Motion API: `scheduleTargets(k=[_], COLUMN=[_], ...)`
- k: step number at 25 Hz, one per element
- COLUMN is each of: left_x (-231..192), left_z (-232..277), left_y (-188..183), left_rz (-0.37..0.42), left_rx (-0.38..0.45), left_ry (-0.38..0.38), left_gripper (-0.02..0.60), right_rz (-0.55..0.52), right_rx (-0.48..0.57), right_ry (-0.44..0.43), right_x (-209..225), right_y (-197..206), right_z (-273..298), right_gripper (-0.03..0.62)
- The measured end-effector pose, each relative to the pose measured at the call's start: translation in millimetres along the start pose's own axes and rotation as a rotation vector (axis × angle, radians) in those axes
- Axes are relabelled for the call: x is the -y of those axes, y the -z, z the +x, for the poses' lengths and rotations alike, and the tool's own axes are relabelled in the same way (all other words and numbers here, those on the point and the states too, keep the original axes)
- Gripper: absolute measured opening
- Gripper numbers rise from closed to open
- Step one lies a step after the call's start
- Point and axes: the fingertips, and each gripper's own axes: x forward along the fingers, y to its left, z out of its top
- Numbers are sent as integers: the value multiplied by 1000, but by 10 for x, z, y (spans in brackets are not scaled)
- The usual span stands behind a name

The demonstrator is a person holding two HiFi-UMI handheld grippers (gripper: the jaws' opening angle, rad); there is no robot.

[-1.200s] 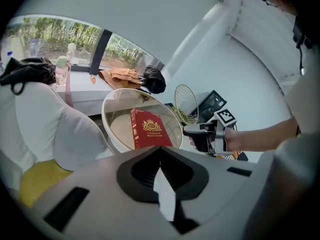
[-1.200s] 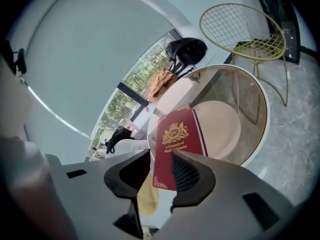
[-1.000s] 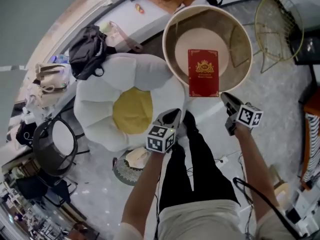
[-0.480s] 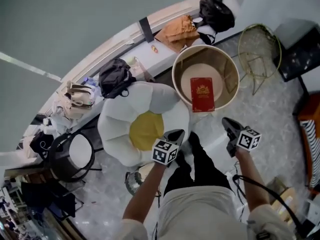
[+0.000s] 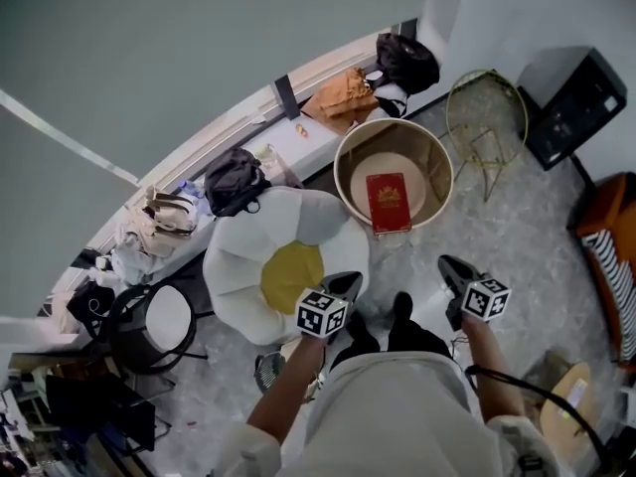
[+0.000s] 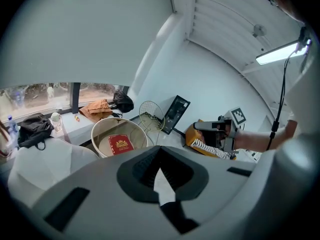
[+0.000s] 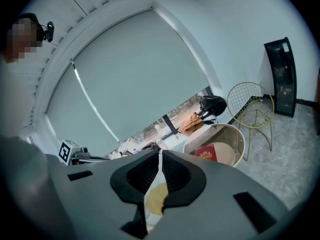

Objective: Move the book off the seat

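Note:
A red book [image 5: 389,202] with a gold crest lies flat on the beige seat of a round tub chair [image 5: 341,179]. It also shows in the left gripper view [image 6: 120,144] and the right gripper view [image 7: 206,154]. My left gripper [image 5: 348,284] hangs shut and empty over the edge of a flower cushion, well short of the chair. At the near right of the chair, my right gripper [image 5: 452,266] is also shut with nothing in it. Both are held high above the floor, apart from the book.
A white flower cushion with a yellow centre [image 5: 283,266] lies left of the chair. A gold wire stool [image 5: 485,117] and a black panel [image 5: 571,92] stand to the right. Bags [image 5: 236,180] line the window ledge. A black round stool [image 5: 159,321] sits at the left.
Both grippers and the head camera have risen away from the chair, so everything looks smaller. The book has stayed on the seat.

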Motion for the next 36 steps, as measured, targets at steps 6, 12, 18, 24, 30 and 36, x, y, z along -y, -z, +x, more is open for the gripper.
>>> scheduleTargets(k=[6,12,18,24,30,36], left_x=[174,217,304,333,366,357], left_z=[-50,-146,-103,-28,8,138], left_y=[-78,-234,-280,-362,-349,-401], left_rz=[-1,-20,-43,-51,-39,-41], left_rx=[16,57,80,92,81,83], left_ry=[2,-21,-31,-40,-46,-56], left_gripper=[2,2,2,2,2,2], right_rz=[-44,-86,-95,-96,-104,-104], right_rx=[27,32,33,16,18,18], right_ry=[-12,-48,-76,-86,-108,-122], right_x=[-88,-193,-170,-149,-154,-70], right_y=[-200,-391,-446,-486,-501,-567], right_z=[-252,-304,-334,-302,-262,-225], right_gripper=[47,44,44,44,44,44])
